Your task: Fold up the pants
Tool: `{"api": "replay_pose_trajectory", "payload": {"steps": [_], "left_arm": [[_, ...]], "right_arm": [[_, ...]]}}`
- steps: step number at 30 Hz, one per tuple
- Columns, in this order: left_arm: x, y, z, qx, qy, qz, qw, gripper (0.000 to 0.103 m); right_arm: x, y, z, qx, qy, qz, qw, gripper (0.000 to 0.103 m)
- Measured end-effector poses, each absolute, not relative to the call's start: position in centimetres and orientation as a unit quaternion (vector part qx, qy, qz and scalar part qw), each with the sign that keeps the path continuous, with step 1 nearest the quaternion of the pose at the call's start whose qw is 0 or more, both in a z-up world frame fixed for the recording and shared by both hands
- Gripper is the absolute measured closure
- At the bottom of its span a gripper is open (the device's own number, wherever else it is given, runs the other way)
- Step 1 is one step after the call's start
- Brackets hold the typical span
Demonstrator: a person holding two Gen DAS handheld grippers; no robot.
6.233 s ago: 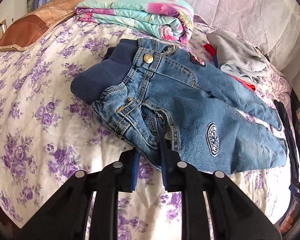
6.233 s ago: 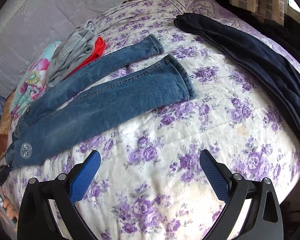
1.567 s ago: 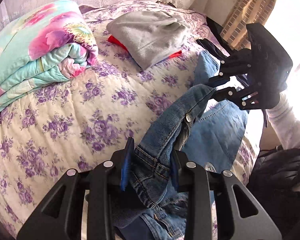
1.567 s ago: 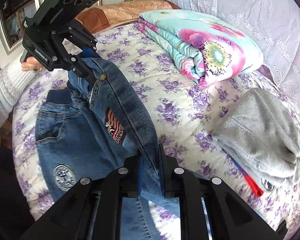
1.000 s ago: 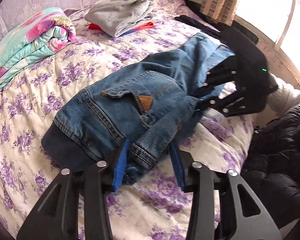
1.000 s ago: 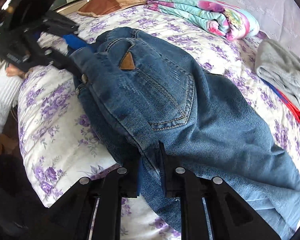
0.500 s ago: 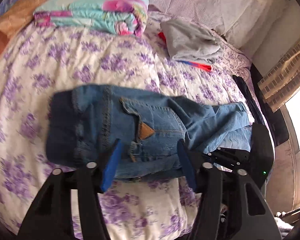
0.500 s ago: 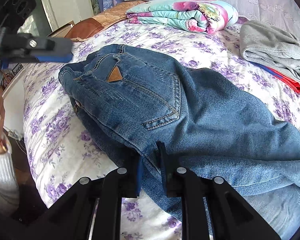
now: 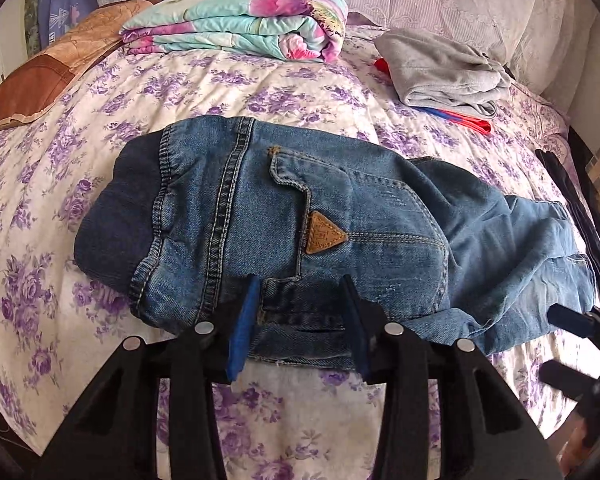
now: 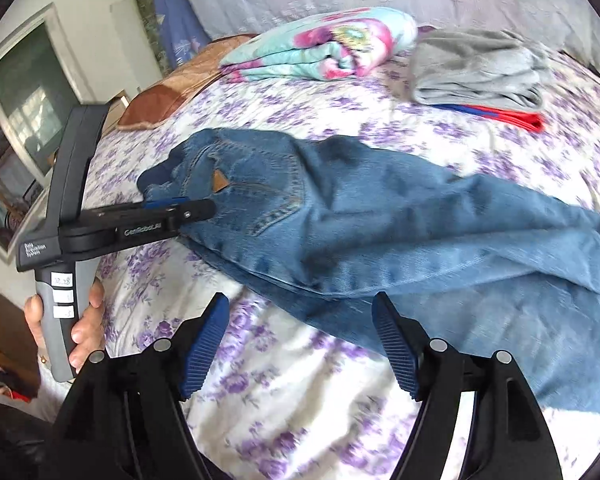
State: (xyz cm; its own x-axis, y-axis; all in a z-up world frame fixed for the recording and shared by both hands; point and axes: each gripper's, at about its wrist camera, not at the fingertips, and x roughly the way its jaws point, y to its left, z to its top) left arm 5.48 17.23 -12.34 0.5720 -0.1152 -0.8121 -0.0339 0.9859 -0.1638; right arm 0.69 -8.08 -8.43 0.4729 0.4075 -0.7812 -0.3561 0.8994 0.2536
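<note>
The blue jeans (image 9: 340,232) lie folded lengthwise on the flowered bed, back pocket with a tan triangle patch up, waist to the left, legs running right. My left gripper (image 9: 300,320) is open, its blue pads either side of the near seat edge, holding nothing. In the right wrist view the jeans (image 10: 380,224) stretch from the waist at left to the legs at right. My right gripper (image 10: 300,344) is open and empty just short of the jeans' near edge. The left gripper (image 10: 180,210) shows there at the waist.
A folded floral quilt (image 9: 240,24) and a brown pillow (image 9: 52,76) lie at the head of the bed. A grey garment over red cloth (image 9: 440,68) lies at the back right. A dark garment (image 9: 572,192) lies along the right edge.
Both grippers have let go of the jeans, which now rest flat on the bed. The right gripper has opened and drawn back; the left stays open at the waist.
</note>
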Motion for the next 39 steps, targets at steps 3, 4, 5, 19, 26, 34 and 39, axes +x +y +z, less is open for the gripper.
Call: {"api": "replay_pose_trajectory", "payload": {"steps": [3, 4, 5, 19, 26, 34, 39], "left_arm": [[5.6, 17.2, -12.4, -0.081, 0.463, -0.034, 0.882, 0.063], [5.7, 17.2, -12.5, -0.082, 0.463, -0.036, 0.882, 0.063], [5.7, 17.2, -12.5, -0.081, 0.464, -0.038, 0.881, 0.063], [6.3, 17.3, -12.5, -0.080, 0.467, -0.039, 0.880, 0.063], [6.5, 17.1, -12.5, -0.076, 0.476, -0.031, 0.876, 0.063], [6.9, 17.4, -12.3, -0.081, 0.493, -0.038, 0.865, 0.062], [7.3, 17.7, -12.2, -0.070, 0.506, -0.063, 0.858, 0.062]], "right_arm": [[1.6, -16.1, -7.3, 0.107, 0.467, 0.117, 0.870, 0.026], [1.9, -19.0, -7.2, 0.137, 0.466, 0.079, 0.870, 0.025], [2.3, -22.1, -7.1, 0.174, 0.463, 0.044, 0.868, 0.025], [8.3, -37.6, -13.5, 0.426, 0.429, -0.016, 0.797, 0.025], [11.5, -38.9, -15.2, 0.445, 0.417, -0.029, 0.792, 0.042], [7.2, -39.8, -9.3, 0.424, 0.362, -0.024, 0.830, 0.095], [0.7, -40.1, -8.4, 0.420, 0.343, -0.026, 0.840, 0.095]]}}
